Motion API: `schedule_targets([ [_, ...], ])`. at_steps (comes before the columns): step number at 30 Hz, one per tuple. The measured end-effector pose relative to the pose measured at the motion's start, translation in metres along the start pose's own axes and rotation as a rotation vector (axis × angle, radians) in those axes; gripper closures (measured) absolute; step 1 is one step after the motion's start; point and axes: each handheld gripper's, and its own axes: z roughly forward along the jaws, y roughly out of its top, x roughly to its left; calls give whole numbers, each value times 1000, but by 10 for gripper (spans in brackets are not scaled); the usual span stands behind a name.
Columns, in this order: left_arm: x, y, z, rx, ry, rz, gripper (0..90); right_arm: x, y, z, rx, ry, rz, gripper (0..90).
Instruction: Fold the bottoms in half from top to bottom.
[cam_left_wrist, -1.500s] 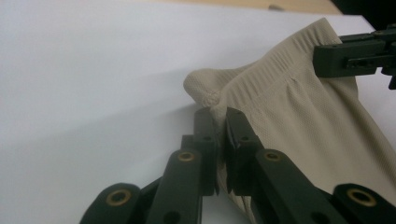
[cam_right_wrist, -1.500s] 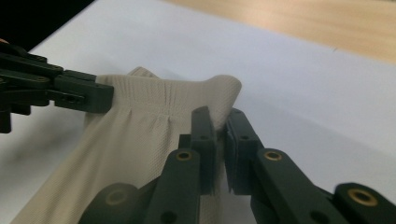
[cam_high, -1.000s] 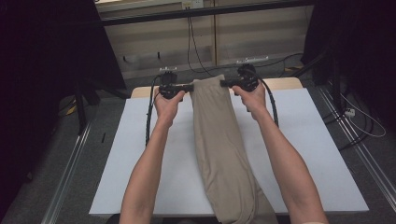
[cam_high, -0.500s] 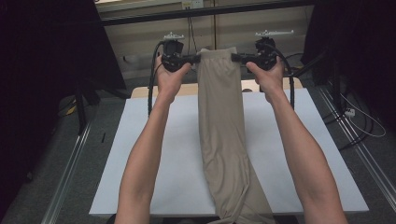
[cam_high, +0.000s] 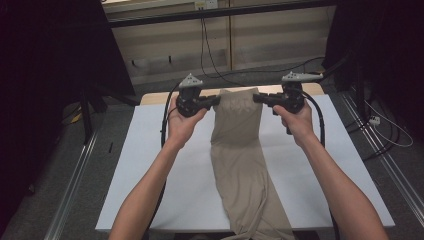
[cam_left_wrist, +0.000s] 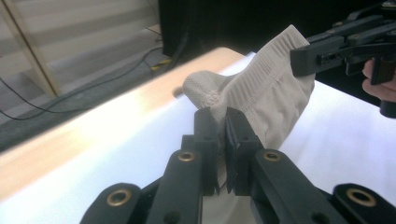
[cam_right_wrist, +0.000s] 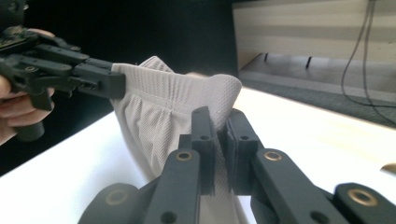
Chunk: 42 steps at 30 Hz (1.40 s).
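Beige trousers (cam_high: 239, 150): long axis from waistband between both grippers' fingers toward person; waistband corners pinched by left gripper (cam_high: 216, 100), right gripper (cam_high: 256, 97); leg ends cut off at surface (cam_high: 150, 165) near edge.

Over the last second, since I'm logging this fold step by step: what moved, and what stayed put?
Both hands carried the garment's waistband away from the person and higher, then brought it back nearer and lower. The left gripper and right gripper stayed shut on its two corners, and the beige garment's lower part kept lying on the white table.
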Motion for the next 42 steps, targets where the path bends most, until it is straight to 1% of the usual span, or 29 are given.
schedule_targets([
  [2, -10, -13, -7, 1, -30, -19, 849, 10, -10, -8, 16, 9, -13, 842],
  [4, -21, -24, -14, -1, -48, -13, 849, 19, -20, -15, 26, 18, -19, 842],
  [7, -34, -41, -22, -1, -83, -19, 849, 30, -37, -24, 46, 35, -18, 842],
  [9, -42, -52, -24, 23, -93, -14, 849, 35, -49, -29, 70, 43, -21, 841],
  [11, -50, -61, -25, 40, -99, -3, 849, 41, -59, -33, 91, 40, -31, 841],
  [14, -59, -73, -27, 65, -112, -8, 849, 48, -75, -37, 111, 43, -29, 841],
  [16, -64, -81, -27, 97, -130, -13, 849, 52, -84, -39, 135, 44, -29, 840],
  [17, -66, -85, -27, 115, -143, -22, 848, 53, -87, -41, 143, 47, -27, 840],
  [19, -68, -93, -30, 121, -158, -53, 848, 58, -94, -44, 160, 61, -22, 839],
  [20, -69, -97, -31, 130, -160, -51, 848, 60, -97, -46, 165, 71, -19, 838],
  [24, -78, -111, -37, 163, -169, -36, 847, 72, -108, -50, 208, 100, -36, 834],
  [26, -85, -120, -35, 204, -166, -7, 837, 76, -115, -51, 229, 99, -45, 830],
  [27, -87, -125, -34, 226, -166, 0, 837, 78, -119, -50, 248, 97, -55, 827],
  [28, -90, -131, -31, 241, -173, -7, 837, 78, -125, -48, 266, 99, -49, 823],
  [29, -91, -135, -29, 254, -176, -6, 837, 79, -132, -47, 294, 102, -48, 817],
  [30, -93, -139, -28, 269, -182, 2, 834, 79, -138, -45, 322, 94, -57, 810],
  [31, -95, -142, -27, 283, -197, 11, 821, 80, -144, -43, 343, 90, -52, 799],
  [32, -97, -144, -27, 293, -207, 27, 795, 81, -149, -43, 364, 91, -35, 779],
  [33, -100, -147, -28, 291, -210, 32, 751, 83, -153, -43, 389, 83, -45, 765],
  [34, -102, -148, -30, 290, -223, 31, 742, 85, -155, -45, 399, 76, -71, 756],
  [35, -104, -149, -32, 290, -230, 31, 726, 87, -155, -49, 394, 91, -63, 727],
  [37, -108, -150, -37, 296, -252, 39, 675, 90, -155, -55, 387, 101, -63, 666],
  [38, -112, -151, -39, 289, -260, 47, 645, 92, -155, -59, 386, 107, -56, 639],
  [39, -115, -152, -40, 288, -271, 53, 635, 94, -155, -63, 382, 131, -53, 615],
  [41, -121, -154, -46, 289, -294, 66, 630, 99, -155, -69, 379, 141, -58, 573],
  [42, -124, -154, -48, 289, -300, 68, 615, 102, -155, -73, 371, 156, -52, 547],
])
